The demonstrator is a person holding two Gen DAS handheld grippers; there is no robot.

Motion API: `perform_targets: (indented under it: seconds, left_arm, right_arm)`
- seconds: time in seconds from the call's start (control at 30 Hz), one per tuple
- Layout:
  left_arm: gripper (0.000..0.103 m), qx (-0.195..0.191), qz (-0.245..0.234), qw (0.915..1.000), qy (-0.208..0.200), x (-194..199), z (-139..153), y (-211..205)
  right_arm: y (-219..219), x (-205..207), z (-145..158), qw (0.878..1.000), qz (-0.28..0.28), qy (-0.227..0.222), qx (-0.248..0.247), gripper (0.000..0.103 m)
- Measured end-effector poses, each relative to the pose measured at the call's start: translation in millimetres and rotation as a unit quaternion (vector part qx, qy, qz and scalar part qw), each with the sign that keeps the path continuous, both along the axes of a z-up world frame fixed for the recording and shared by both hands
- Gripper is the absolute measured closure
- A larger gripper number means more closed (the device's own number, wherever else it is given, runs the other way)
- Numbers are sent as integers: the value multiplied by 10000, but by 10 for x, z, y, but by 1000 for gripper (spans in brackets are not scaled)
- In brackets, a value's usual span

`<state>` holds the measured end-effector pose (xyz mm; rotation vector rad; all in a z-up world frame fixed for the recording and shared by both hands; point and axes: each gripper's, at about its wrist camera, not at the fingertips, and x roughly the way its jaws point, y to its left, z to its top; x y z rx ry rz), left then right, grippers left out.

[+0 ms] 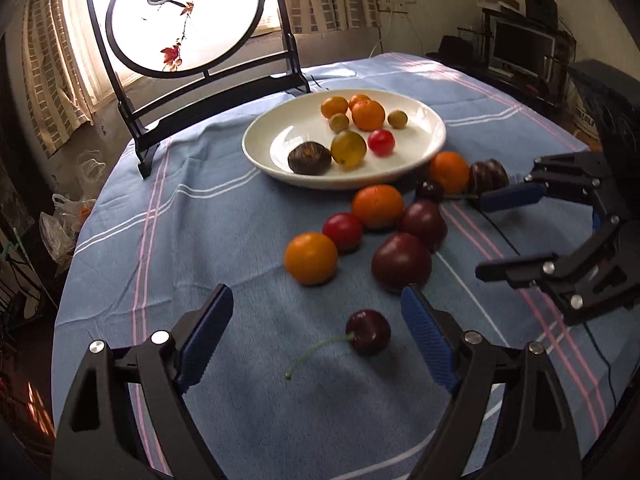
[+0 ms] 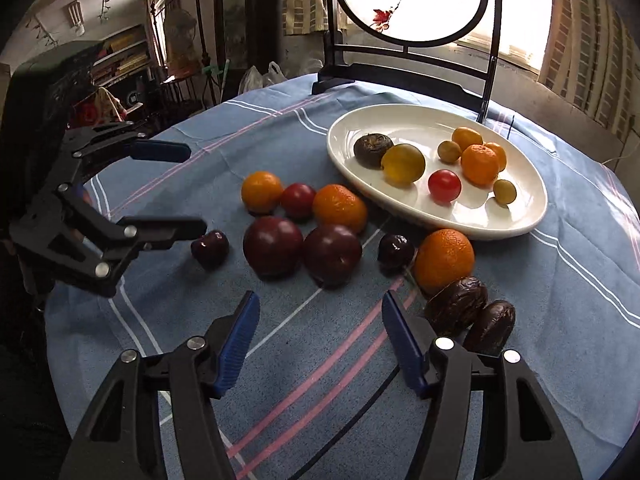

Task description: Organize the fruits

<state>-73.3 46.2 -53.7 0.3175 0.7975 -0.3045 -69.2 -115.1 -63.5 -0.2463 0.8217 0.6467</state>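
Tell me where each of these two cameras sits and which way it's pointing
Left wrist: on the left gripper, looking across the table toward the plate; its open jaws frame a cherry.
Right wrist: on the right gripper, facing the plums; its own open jaws show.
Shared: plate, fruit, each other's gripper.

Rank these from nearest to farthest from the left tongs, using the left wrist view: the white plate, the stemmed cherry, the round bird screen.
1. The stemmed cherry, lying on the cloth between the open left tongs.
2. The white plate, farther back at the middle of the table.
3. The round bird screen, standing at the far edge, to the left.
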Motion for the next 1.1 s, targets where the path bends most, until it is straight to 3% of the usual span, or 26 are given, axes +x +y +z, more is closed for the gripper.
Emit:
perform_targets:
  seconds: [0.2, 0.3, 0.33, 0.47, 0.57, 0.87, 1.1]
  left_arm:
    - [33, 96, -279, 9991, 305, 24, -188, -157]
    - [43, 155, -331, 9982, 471, 106, -285, -233]
    - [52, 168, -342, 9979, 523, 133, -317, -248]
    - [70, 36, -466, 9972, 588, 148, -330, -250]
    - [75, 43, -493, 9971, 579, 140, -327, -256]
    - [75, -62, -296, 9987, 404, 111, -185, -188]
    - [75, -230, -111, 9993, 267, 167, -4, -251]
  right_arm:
    - [35, 128, -92, 9997, -96, 182, -109, 53]
    - [66, 209, -136, 9995, -156, 229, -182, 54]
    - [75, 240, -145, 9994, -177, 235, -204, 54]
    - [110, 336, -141, 9994, -179, 261, -160, 56]
    - [179, 385, -140, 9995, -106, 230, -186, 62]
    - [143, 310, -75, 9998, -15, 124, -122, 66]
    - [-96, 118, 54, 9994, -74, 119, 330, 66]
